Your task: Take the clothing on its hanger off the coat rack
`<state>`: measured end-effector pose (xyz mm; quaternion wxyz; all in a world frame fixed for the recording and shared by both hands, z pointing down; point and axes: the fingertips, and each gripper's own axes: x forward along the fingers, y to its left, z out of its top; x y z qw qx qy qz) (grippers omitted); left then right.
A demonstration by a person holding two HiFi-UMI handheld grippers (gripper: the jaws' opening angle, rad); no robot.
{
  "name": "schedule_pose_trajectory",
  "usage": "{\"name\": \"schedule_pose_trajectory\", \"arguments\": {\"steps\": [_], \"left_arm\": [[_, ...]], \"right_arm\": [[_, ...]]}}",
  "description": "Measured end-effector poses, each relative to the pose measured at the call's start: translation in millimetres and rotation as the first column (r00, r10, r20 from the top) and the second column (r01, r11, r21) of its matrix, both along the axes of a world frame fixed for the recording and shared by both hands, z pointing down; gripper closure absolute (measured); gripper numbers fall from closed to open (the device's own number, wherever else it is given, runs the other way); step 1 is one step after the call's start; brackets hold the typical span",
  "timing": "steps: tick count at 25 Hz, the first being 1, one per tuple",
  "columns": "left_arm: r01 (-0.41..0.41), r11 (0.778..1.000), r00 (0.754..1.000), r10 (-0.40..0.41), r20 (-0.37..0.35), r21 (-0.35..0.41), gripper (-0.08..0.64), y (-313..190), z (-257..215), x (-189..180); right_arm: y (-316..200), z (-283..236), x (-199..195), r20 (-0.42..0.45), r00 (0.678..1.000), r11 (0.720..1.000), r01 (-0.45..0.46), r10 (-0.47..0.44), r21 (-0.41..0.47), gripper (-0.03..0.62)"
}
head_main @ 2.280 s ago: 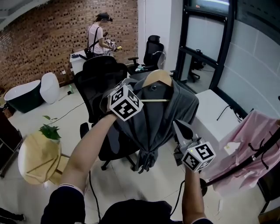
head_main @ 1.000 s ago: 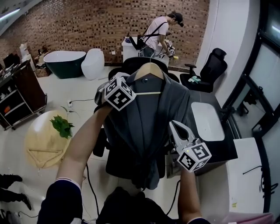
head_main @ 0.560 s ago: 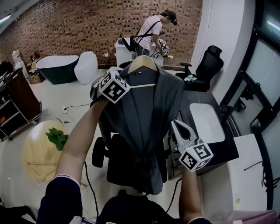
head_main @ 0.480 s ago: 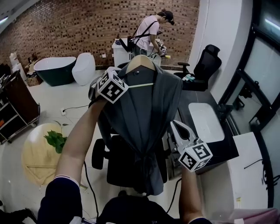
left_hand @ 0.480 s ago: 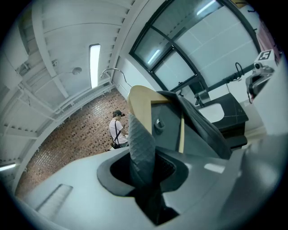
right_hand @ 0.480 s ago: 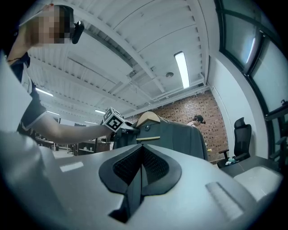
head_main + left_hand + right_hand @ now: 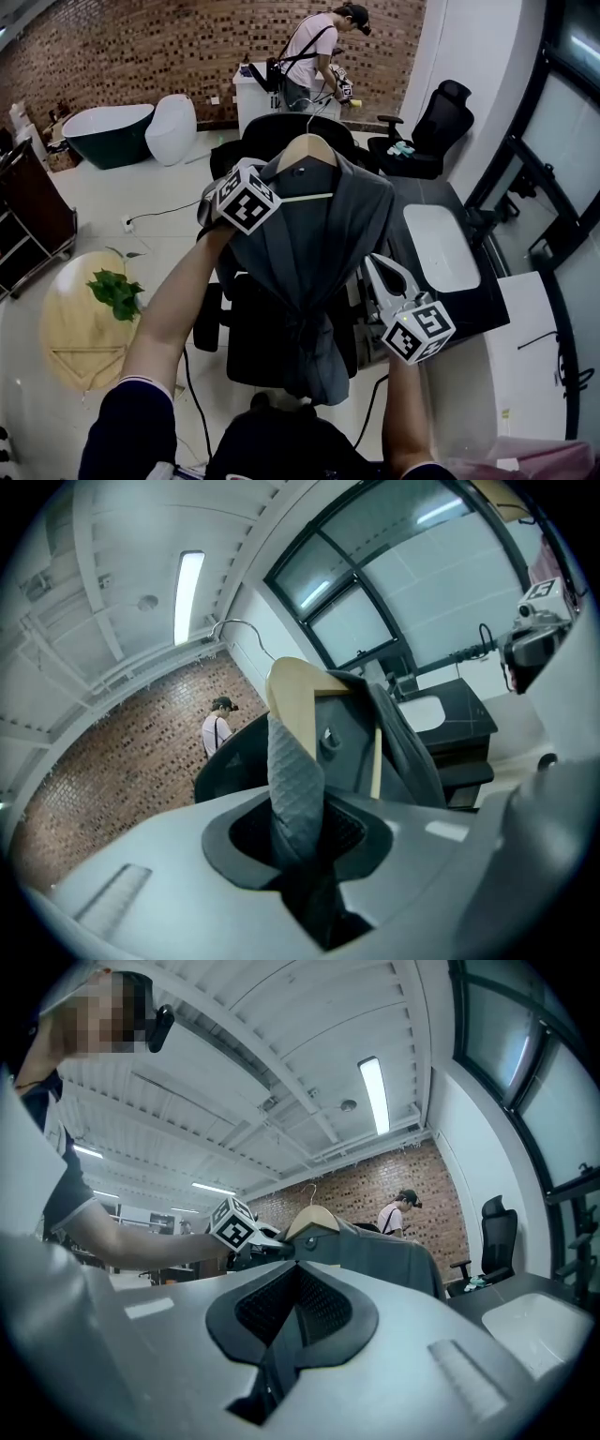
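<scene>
A dark grey garment (image 7: 314, 253) hangs on a wooden hanger (image 7: 307, 150) in mid-air in front of me. My left gripper (image 7: 298, 832) is shut on the garment's quilted grey shoulder fabric (image 7: 292, 780), right where it lies over the hanger's arm (image 7: 295, 691). In the head view the left gripper's marker cube (image 7: 246, 200) sits at the garment's upper left. My right gripper (image 7: 377, 270) is lower right of the garment, pointing level, jaws together with nothing between them. The right gripper view shows the hanger (image 7: 312, 1222) and the garment (image 7: 389, 1260) beyond the shut jaws.
A black office chair (image 7: 246, 328) stands right behind the garment. A black desk (image 7: 487, 309) carries a white tray (image 7: 441, 248) at right. A person (image 7: 314, 47) works at the back by the brick wall. A round wooden table (image 7: 66, 337) with a plant (image 7: 114, 291) is at left. Pink clothing (image 7: 525, 461) shows at bottom right.
The view has swung away from the coat rack. My left gripper has moved the hung garment a little lower and nearer. The right gripper has barely shifted.
</scene>
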<state>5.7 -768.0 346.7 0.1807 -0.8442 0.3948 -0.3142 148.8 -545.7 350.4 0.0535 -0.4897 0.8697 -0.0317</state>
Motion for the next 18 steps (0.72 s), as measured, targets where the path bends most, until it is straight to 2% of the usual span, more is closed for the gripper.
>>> {"name": "schedule_pose_trajectory", "arguments": {"steps": [7,15,18], "left_arm": [[-0.046,0.987,0.999,0.046,-0.004,-0.153,0.486,24.6,99.7,11.7],[-0.075,0.944,0.997,0.061,-0.055,-0.32,0.522,55.2,212.6,34.2],[-0.064,0.92,0.997,0.042,-0.065,-0.387,0.525,64.9,254.9,40.9]], "right_arm": [[6.2,27.9,7.8,-0.004,1.0,0.997,-0.018,0.018,-0.073,0.591],[15.0,74.8,15.6,-0.003,1.0,0.982,-0.024,0.024,-0.186,0.591],[19.4,93.2,20.0,-0.002,1.0,0.974,-0.027,0.027,-0.227,0.591]]}}
